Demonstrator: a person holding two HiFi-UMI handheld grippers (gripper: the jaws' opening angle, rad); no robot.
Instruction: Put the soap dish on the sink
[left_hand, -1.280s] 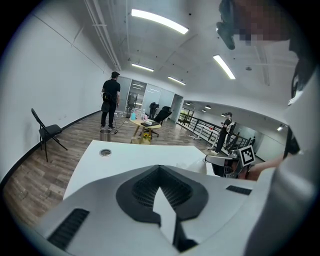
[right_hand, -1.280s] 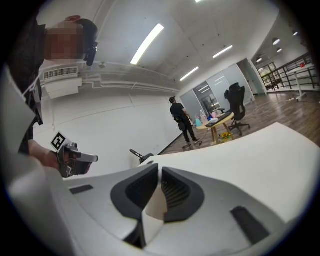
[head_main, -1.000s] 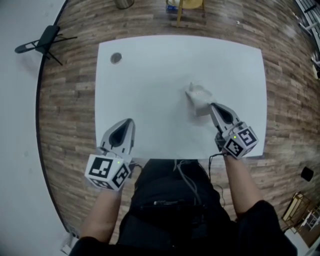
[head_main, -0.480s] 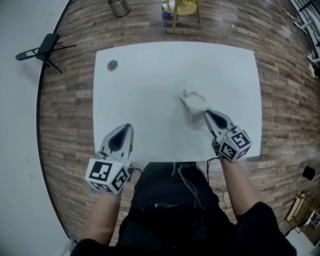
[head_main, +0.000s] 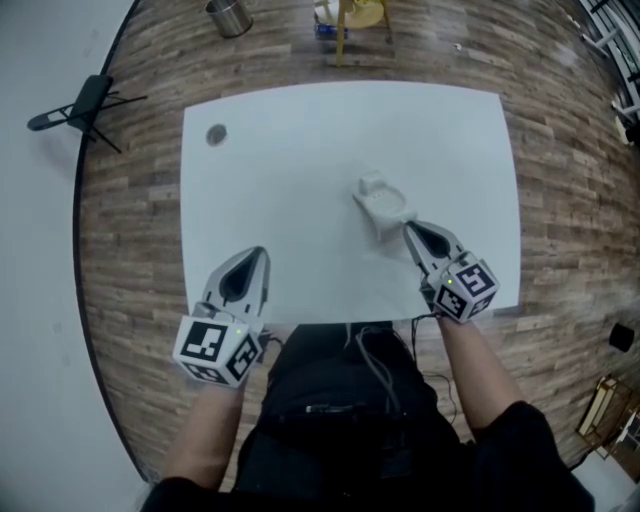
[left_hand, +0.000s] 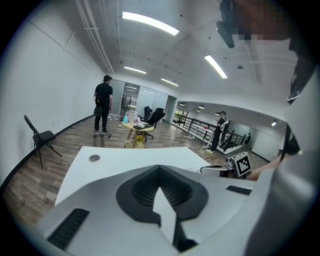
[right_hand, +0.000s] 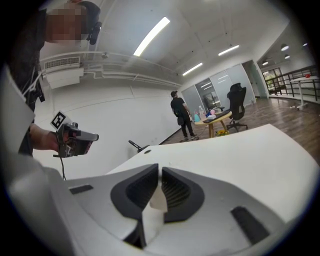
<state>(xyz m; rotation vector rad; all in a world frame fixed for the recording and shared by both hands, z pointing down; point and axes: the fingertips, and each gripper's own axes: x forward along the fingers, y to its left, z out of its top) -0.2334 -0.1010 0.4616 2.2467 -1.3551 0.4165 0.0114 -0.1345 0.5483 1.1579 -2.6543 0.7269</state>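
A small white sink model (head_main: 383, 203) with a round basin stands right of the middle of the white table (head_main: 300, 170). My right gripper (head_main: 409, 229) points at its near end and touches it. In the right gripper view its jaws (right_hand: 159, 169) stand almost together on a thin white piece, which I take for the soap dish (right_hand: 154, 197); the sink is hidden behind them. My left gripper (head_main: 256, 253) hovers over the table's near left edge, shut and holding nothing (left_hand: 160, 168).
A round grey grommet (head_main: 216, 134) sits in the table's far left corner. On the wood floor are a black folding chair (head_main: 85, 100), a metal bin (head_main: 230, 15) and a yellow side table (head_main: 352, 14). A person in black (left_hand: 103, 108) stands beyond the table.
The right gripper has drawn slightly left and towards the near edge, still at the sink's near end. The left gripper has barely moved.
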